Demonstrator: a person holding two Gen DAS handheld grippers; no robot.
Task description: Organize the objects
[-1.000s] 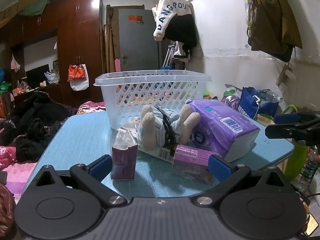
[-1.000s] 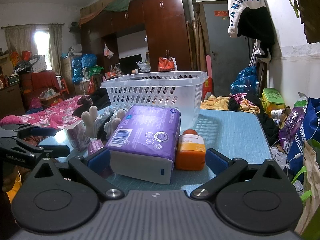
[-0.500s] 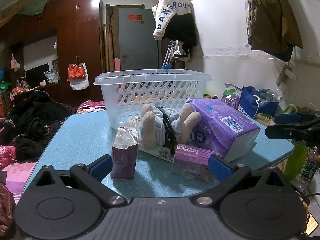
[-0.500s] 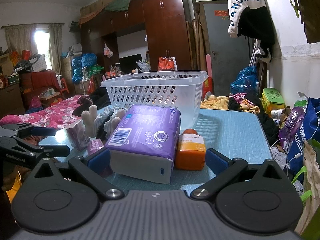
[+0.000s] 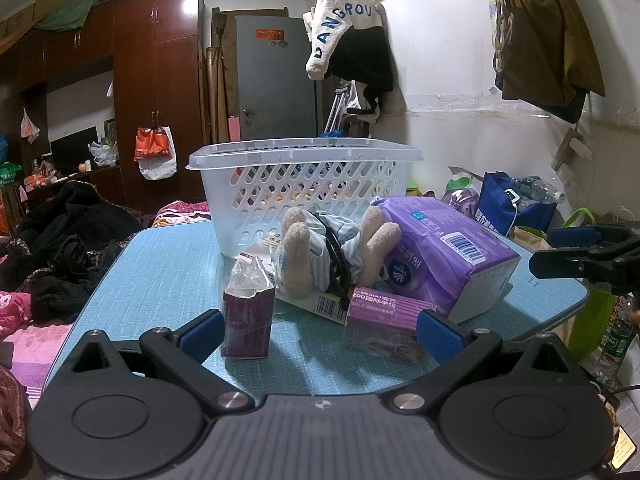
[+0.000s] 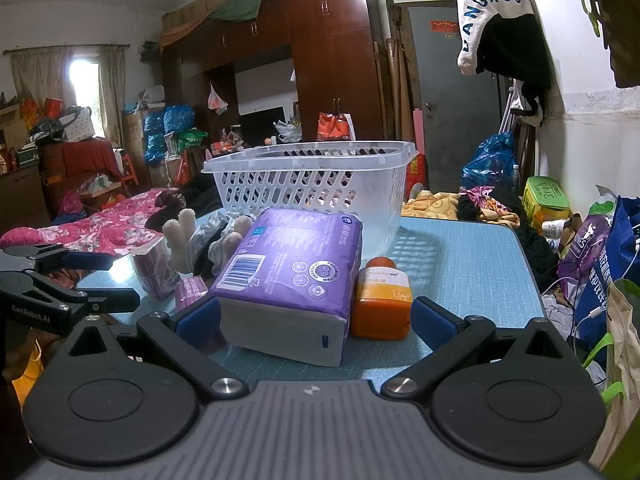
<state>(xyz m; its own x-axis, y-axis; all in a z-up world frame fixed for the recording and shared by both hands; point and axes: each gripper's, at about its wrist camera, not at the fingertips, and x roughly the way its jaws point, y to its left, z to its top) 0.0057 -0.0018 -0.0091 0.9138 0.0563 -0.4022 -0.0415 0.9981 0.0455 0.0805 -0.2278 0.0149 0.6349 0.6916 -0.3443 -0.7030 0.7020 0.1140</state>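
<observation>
A white slotted basket [image 5: 304, 184] stands at the back of a blue table [image 5: 160, 272]; it also shows in the right wrist view [image 6: 312, 188]. In front of it lie a stuffed toy [image 5: 320, 248], a large purple tissue pack [image 5: 444, 252], a small purple box [image 5: 384, 320] and an opened dark purple carton [image 5: 248, 312]. An orange bottle [image 6: 382, 300] stands beside the tissue pack [image 6: 292, 272]. My left gripper [image 5: 316, 332] is open and empty before the carton and box. My right gripper [image 6: 314, 320] is open and empty before the tissue pack and bottle.
A flat white packet with a barcode [image 5: 320, 300] lies under the toy. Bags [image 6: 600, 264] crowd the floor off the table's right edge. A bed with clothes [image 5: 52, 248] lies to the left. A wardrobe [image 5: 156, 92] and door [image 5: 276, 80] stand behind.
</observation>
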